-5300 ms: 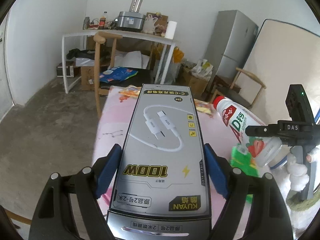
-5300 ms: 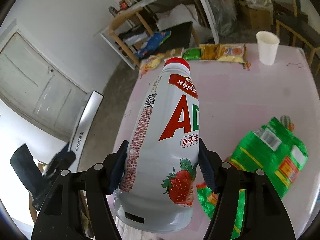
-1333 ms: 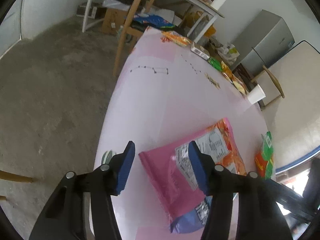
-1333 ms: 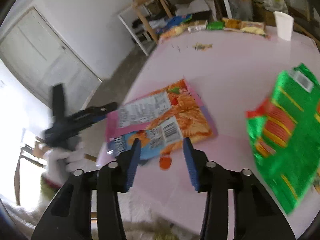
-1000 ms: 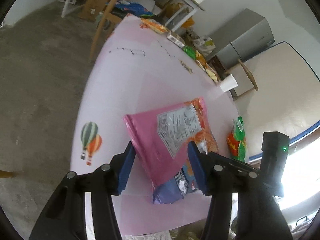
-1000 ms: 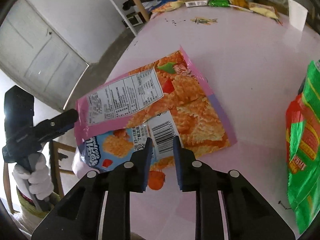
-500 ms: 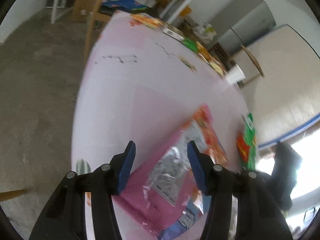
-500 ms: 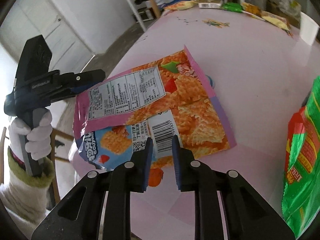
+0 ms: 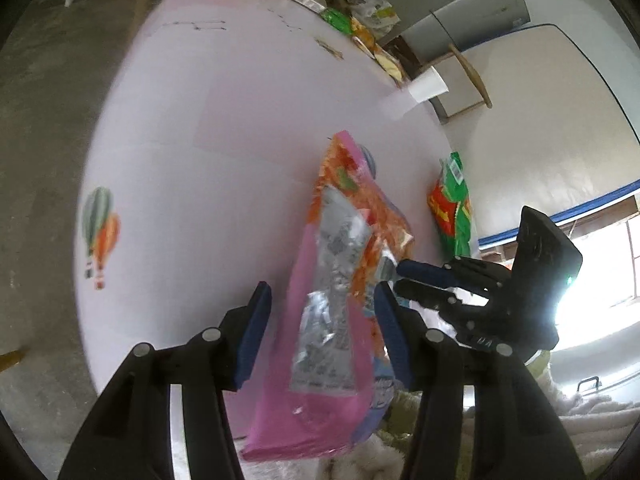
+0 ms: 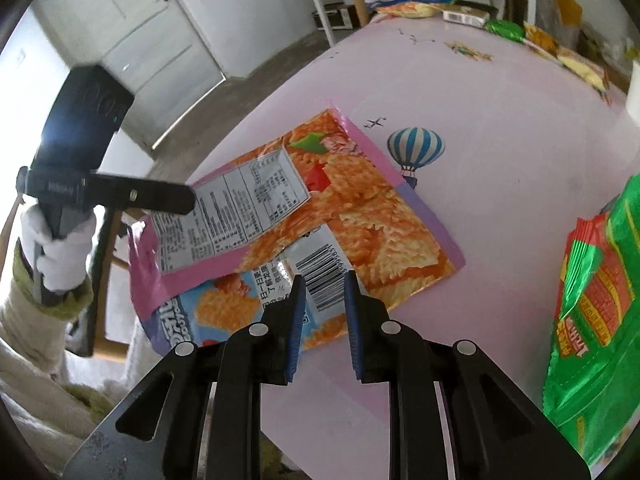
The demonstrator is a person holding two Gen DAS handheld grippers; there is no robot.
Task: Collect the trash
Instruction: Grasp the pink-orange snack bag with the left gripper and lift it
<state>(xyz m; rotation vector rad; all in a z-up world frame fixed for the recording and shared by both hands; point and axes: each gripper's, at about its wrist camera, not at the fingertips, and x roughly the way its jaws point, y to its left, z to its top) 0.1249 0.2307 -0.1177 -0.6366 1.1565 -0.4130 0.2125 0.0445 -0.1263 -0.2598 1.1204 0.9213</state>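
Note:
A pink and orange snack wrapper lies on top of a blue and orange wrapper at the near edge of the pink table. My left gripper is open, its jaws on either side of the pink wrapper; it also shows in the right wrist view at the wrapper's left corner. My right gripper is nearly closed, its tips over the blue wrapper's barcode edge; I cannot tell if it pinches. It shows in the left wrist view too.
A green and red snack bag lies at the right of the table. A white paper cup and a row of small wrappers sit at the far edge. A wooden chair stands beside the table at the left.
My left gripper has swung in over the pink wrapper, which now stands between its jaws. My right gripper has crept forward onto the blue wrapper's edge.

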